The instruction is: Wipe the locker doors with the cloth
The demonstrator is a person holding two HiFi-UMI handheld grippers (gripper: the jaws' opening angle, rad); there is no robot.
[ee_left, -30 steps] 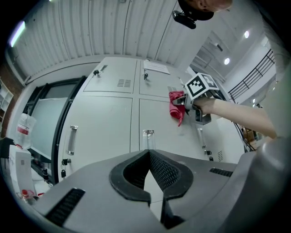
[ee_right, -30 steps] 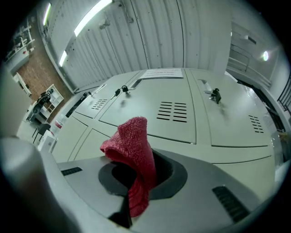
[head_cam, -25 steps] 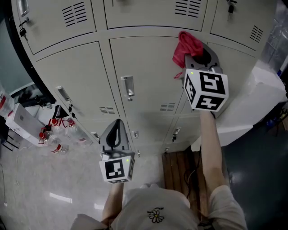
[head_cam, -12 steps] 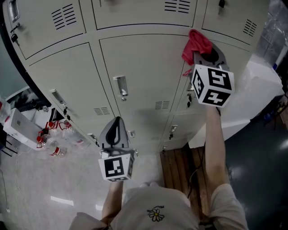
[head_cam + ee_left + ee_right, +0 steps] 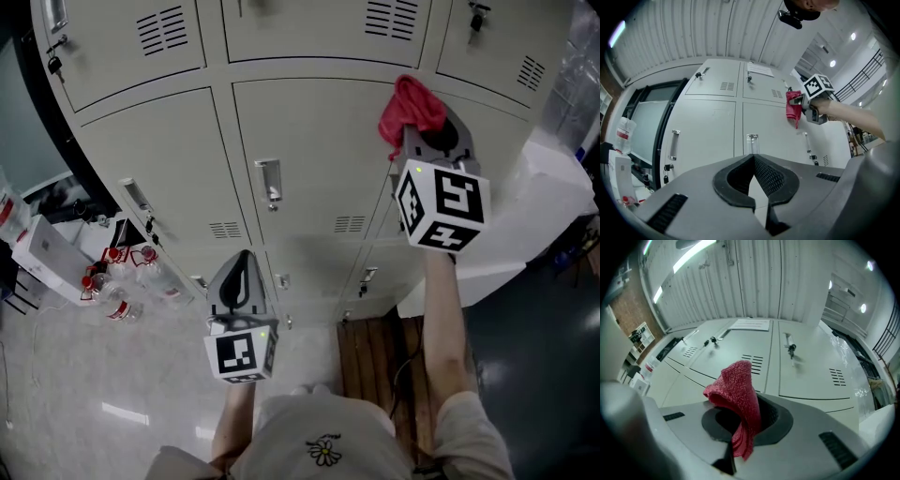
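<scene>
A bank of beige locker doors [image 5: 309, 159] with vents and metal handles fills the head view. My right gripper [image 5: 424, 122] is shut on a red cloth [image 5: 409, 105], held up against the upper right part of the middle door, near the seam with the door to its right. In the right gripper view the red cloth [image 5: 736, 397] bunches out between the jaws, with the locker doors [image 5: 740, 357] just beyond. My left gripper [image 5: 241, 272] hangs lower, shut and holding nothing, short of the lower lockers. The left gripper view shows the cloth [image 5: 792, 107] on the doors.
Water bottles [image 5: 112, 281] and a white box [image 5: 42, 248] lie on the floor at the left. A white block [image 5: 539, 206] stands to the right of the lockers, and a wooden pallet [image 5: 375, 361] lies on the floor below. A door handle [image 5: 268, 183] sticks out on the middle door.
My right gripper has carried the red cloth to the right and slightly upward along the middle door. The left gripper has stayed where it was.
</scene>
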